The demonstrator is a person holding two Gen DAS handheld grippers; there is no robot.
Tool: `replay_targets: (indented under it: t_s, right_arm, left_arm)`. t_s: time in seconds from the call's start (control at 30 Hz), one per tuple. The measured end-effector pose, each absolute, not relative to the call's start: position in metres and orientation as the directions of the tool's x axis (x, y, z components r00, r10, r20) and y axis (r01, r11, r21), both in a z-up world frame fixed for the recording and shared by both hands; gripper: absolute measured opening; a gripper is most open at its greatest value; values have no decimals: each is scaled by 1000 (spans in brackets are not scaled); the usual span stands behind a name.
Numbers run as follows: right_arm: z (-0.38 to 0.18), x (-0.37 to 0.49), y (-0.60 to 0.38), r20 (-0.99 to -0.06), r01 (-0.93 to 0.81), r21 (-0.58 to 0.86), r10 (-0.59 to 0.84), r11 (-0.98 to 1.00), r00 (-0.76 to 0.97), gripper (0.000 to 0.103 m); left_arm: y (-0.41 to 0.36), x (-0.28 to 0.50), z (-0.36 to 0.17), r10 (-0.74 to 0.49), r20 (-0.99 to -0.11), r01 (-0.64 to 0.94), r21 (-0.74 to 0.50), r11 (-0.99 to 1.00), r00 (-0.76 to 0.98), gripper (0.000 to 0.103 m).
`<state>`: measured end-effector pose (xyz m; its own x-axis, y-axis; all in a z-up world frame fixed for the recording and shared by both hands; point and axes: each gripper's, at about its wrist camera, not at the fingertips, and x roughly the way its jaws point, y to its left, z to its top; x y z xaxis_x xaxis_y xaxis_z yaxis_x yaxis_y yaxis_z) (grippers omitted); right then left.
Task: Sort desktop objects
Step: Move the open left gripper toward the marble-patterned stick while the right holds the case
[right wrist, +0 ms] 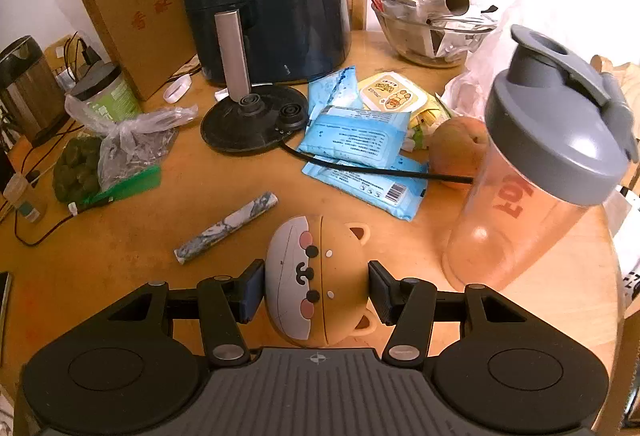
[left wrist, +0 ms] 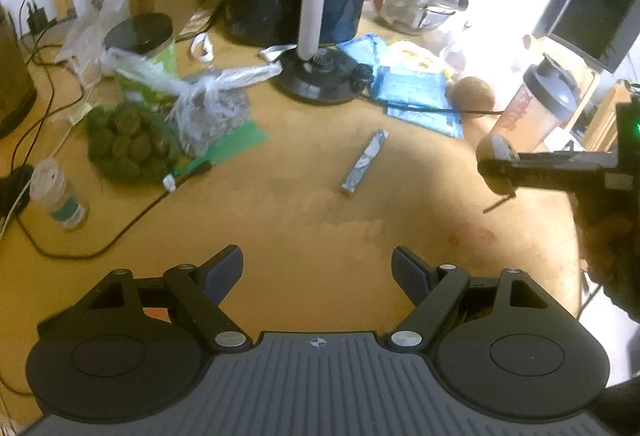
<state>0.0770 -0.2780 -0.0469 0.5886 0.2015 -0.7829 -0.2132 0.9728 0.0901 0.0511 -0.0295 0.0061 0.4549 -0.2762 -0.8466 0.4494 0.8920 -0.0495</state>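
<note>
Right fingers [right wrist: 316,290] pinch bear-faced case [right wrist: 316,280], ears pointing right; left fingers [left wrist: 318,272] spread, empty.

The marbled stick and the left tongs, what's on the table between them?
Nothing: in the left wrist view only bare wooden table lies between the marbled stick and the open left tongs.

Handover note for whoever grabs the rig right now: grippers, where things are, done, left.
Right gripper: shut on the bear-face toy, held above the table.
Left gripper: open, empty, hovering over bare table.
Marbled stick lies loose mid-table; blue wipe packs, shaker bottle and the bagged green balls sit around it.
Done: toy picked up. Left: place it, then sort the rest.
</note>
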Motion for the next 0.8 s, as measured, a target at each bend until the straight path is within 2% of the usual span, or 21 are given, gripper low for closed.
replay_targets:
  t_s: [0.5,0.8]
  right_arm:
    - [-36,44,-301,-779,-211,90,201,973,593,57]
    - [-30,23,-317,-783,-110,86,136,990,607,57]
  left_arm:
    - [-65,73,-1,-301,-823,518,-10,855,481,82]
    - [-83,92,-18,-334,-824,606,15,795,458,82]
